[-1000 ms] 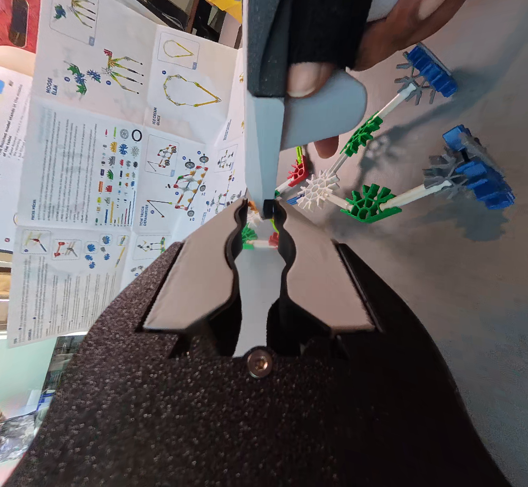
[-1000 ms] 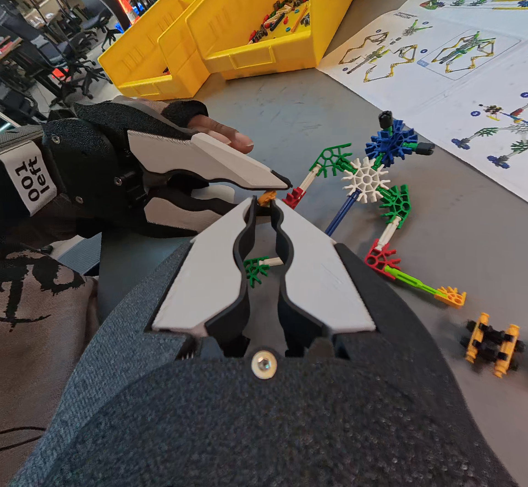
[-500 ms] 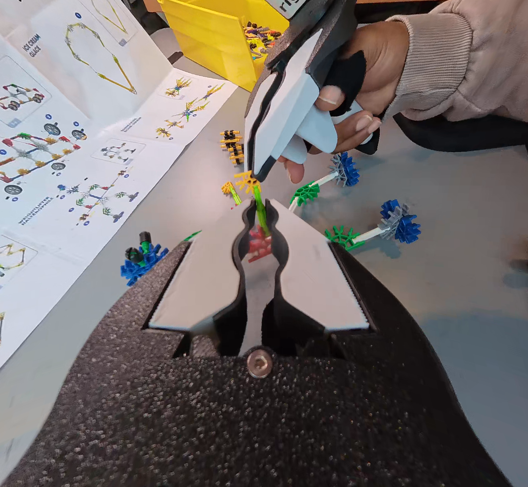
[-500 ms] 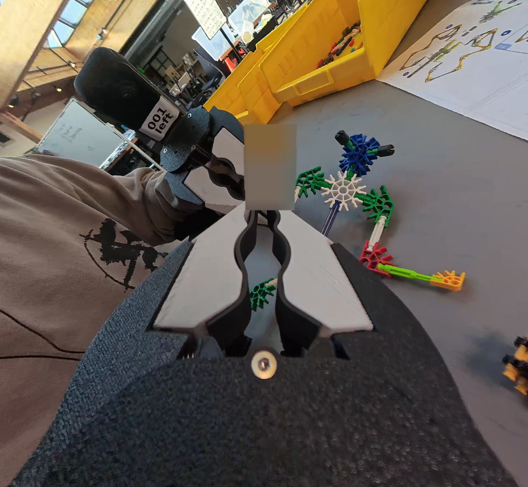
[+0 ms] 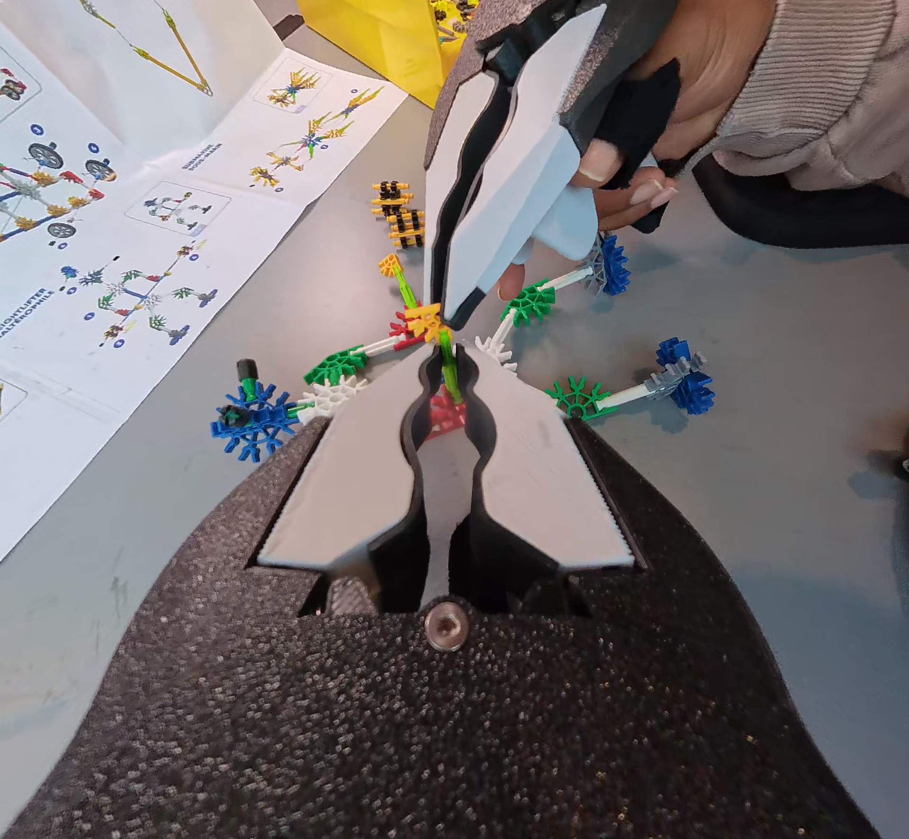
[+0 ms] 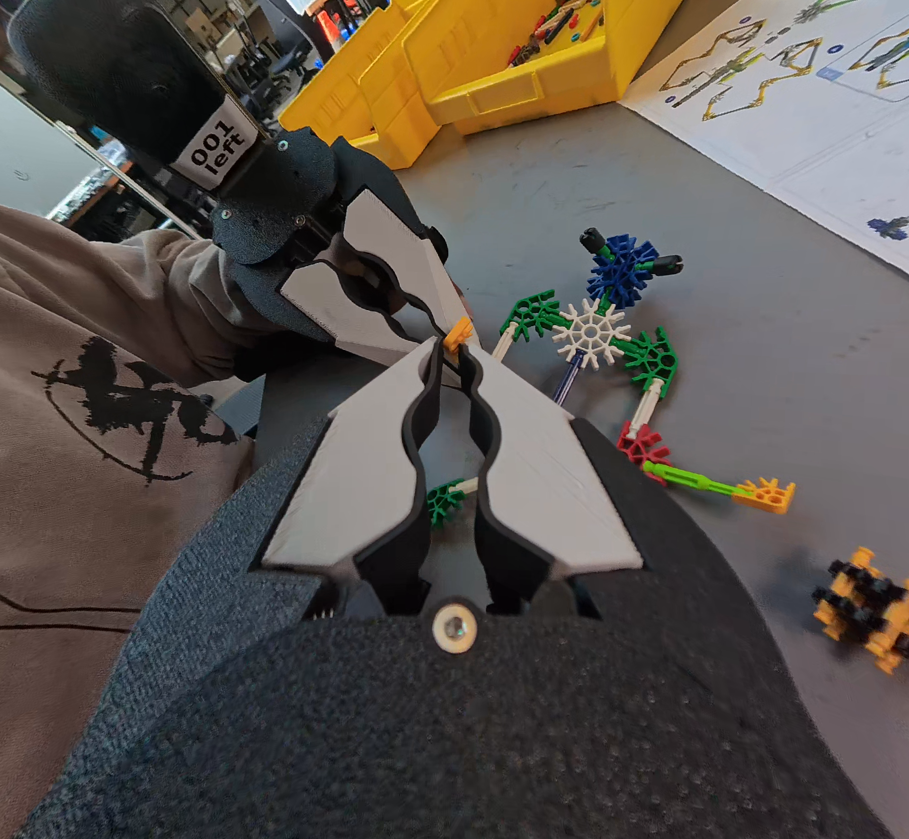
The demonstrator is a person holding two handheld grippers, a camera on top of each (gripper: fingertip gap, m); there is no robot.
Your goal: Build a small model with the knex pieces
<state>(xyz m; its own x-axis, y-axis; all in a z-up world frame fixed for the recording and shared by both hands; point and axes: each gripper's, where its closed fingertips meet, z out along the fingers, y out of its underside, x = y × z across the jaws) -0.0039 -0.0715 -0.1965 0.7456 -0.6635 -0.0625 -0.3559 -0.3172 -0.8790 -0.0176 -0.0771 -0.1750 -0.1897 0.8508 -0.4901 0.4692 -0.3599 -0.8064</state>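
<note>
My left gripper [image 5: 445,354] is shut on a light green rod [image 5: 448,375] that has a red connector [image 5: 445,414] at its near end. An orange connector [image 5: 425,322] sits on the rod's far end. My right gripper [image 5: 444,318] comes down from above and is shut on that orange connector. In the right wrist view my right gripper [image 6: 448,354] meets the left gripper [image 6: 433,336] tip to tip at the orange connector [image 6: 457,333]. The held piece is above a rod-and-connector model [image 6: 590,334] lying on the grey table.
Two loose green-connector pieces with white rods and blue ends [image 5: 634,392] [image 5: 565,294] lie to the right. A yellow-and-black piece [image 5: 399,217] lies beyond. Yellow bins [image 6: 516,48] of parts stand at the back. A folded instruction sheet [image 5: 123,176] covers the left. Only a small space, under 4 cm, lies between the two pairs of fingers.
Both grippers have swung round together; the left wrist view now looks down at the table instead of at the sheet. Both have stayed shut throughout.
</note>
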